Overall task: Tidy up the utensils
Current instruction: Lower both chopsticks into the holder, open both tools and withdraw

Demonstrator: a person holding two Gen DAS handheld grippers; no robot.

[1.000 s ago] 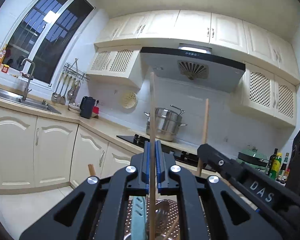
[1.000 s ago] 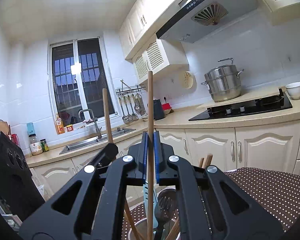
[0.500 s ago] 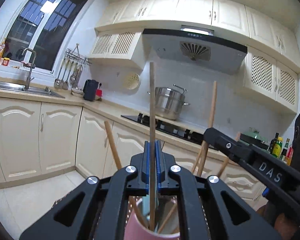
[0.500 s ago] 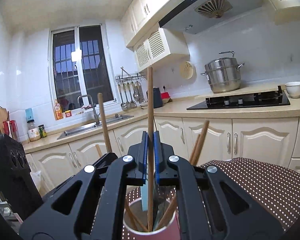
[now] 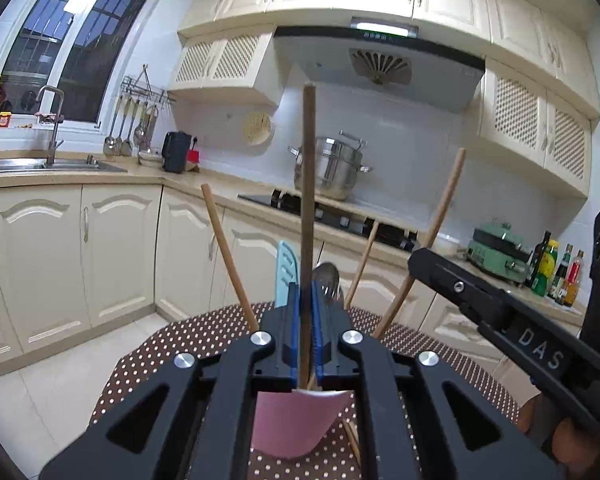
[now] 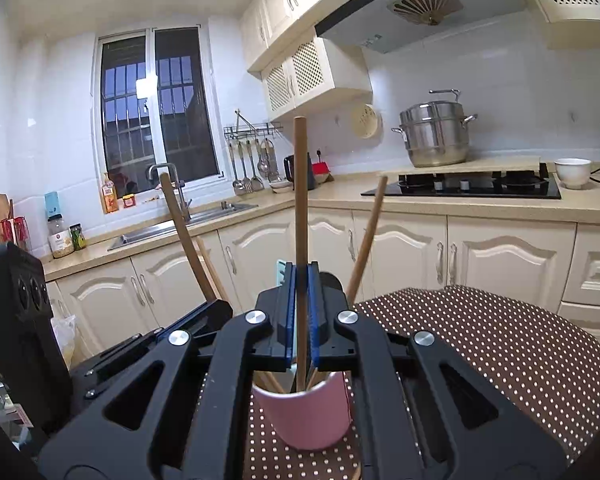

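A pink cup (image 5: 296,420) (image 6: 306,414) stands on a brown dotted tablecloth (image 5: 172,344) (image 6: 500,344) and holds several wooden-handled utensils, a pale blue spatula (image 5: 286,272) and a metal spoon (image 5: 327,278). My left gripper (image 5: 306,320) is shut on an upright wooden handle (image 5: 308,184) whose lower end is in the cup. My right gripper (image 6: 300,304) is shut on another upright wooden handle (image 6: 301,192), also reaching into the cup. The right gripper's body (image 5: 500,320) shows at the right of the left wrist view.
Cream cabinets (image 6: 460,256) and a counter run behind the table. A black hob (image 6: 464,186) with a steel pot (image 6: 436,132), a sink (image 6: 188,224) with tap, hanging ladles (image 6: 248,164), a white bowl (image 6: 572,172) and bottles (image 5: 552,272) stand on the counter.
Both grippers have come down, each with its wooden handle. The pink cup and the tablecloth have come into view below them, and the handles' lower ends now sit in the cup.
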